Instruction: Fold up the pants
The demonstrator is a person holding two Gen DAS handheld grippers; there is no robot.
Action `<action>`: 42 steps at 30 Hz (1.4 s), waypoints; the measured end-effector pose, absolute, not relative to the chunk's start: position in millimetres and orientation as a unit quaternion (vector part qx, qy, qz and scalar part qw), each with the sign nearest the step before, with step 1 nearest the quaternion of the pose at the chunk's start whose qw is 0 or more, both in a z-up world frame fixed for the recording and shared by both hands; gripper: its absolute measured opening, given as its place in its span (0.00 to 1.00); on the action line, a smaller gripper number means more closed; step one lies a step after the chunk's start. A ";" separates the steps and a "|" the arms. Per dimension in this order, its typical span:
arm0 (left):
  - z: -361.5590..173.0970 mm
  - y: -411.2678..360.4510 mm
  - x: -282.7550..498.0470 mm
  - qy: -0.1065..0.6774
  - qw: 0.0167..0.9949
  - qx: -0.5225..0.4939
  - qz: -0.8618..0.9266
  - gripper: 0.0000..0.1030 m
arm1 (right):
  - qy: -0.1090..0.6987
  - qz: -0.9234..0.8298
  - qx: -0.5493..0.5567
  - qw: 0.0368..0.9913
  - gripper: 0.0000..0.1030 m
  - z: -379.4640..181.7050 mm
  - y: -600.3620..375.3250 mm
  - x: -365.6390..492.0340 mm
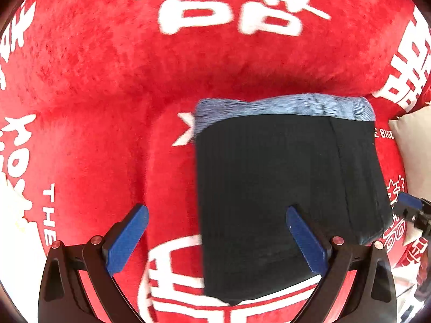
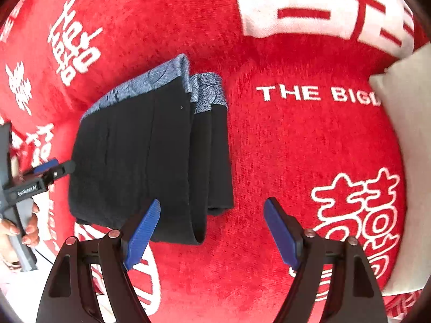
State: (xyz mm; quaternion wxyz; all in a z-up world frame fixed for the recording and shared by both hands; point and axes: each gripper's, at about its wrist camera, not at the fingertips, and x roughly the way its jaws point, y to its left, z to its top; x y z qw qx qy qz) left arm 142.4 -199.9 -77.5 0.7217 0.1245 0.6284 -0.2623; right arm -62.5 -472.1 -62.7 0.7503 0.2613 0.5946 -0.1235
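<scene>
left gripper (image 1: 216,238) – jaws stood wide apart, nothing between the blue pads, right pad over the fabric | black pants (image 1: 285,193) – folded into a compact rectangle, blue patterned waistband (image 1: 285,106) at far edge | red blanket (image 1: 107,80) – white characters, underneath | right gripper (image 1: 412,210) – tip at right edge, just beside pants

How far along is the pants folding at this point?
Done: the pants lie in a compact layered stack on the red blanket, blue waistband at one end. In hand: nothing; the left tongs and right tongs are both open and hold no cloth. Left: little that shows, perhaps squaring the offset layer at the stack's edge.
</scene>
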 end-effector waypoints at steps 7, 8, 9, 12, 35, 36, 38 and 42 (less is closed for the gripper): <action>-95.0 -187.0 160.7 0.662 0.691 0.075 -0.280 0.99 | 0.577 -0.118 0.319 0.743 0.80 -73.1 -495.6 -55.9; -96.5 -188.0 159.2 0.665 0.688 0.071 -0.282 0.99 | 0.580 -0.118 0.317 0.741 0.80 -75.0 -496.8 -53.7; -99.0 -188.9 160.2 0.666 0.685 0.067 -0.285 0.99 | 0.583 -0.117 0.316 0.739 0.80 -78.0 -498.6 -50.9; -111.0 -196.6 169.3 0.674 0.670 0.055 -0.306 0.99 | 0.587 -0.092 0.328 0.735 0.80 -85.3 -501.4 -41.1; -143.7 -225.1 168.8 0.700 0.590 0.026 -0.402 0.99 | 0.587 0.071 0.416 0.691 0.81 -146.0 -514.4 -1.9; -142.8 -226.4 166.7 0.698 0.596 0.030 -0.396 0.99 | 0.587 0.067 0.422 0.688 0.81 -148.1 -515.1 -0.4; -142.2 -228.3 165.9 0.697 0.602 0.028 -0.389 0.99 | 0.586 0.056 0.435 0.681 0.79 -153.3 -516.4 -0.8; -135.5 -229.8 161.6 0.687 0.621 0.031 -0.376 0.93 | 0.588 0.051 0.430 0.683 0.61 -149.5 -513.3 -2.0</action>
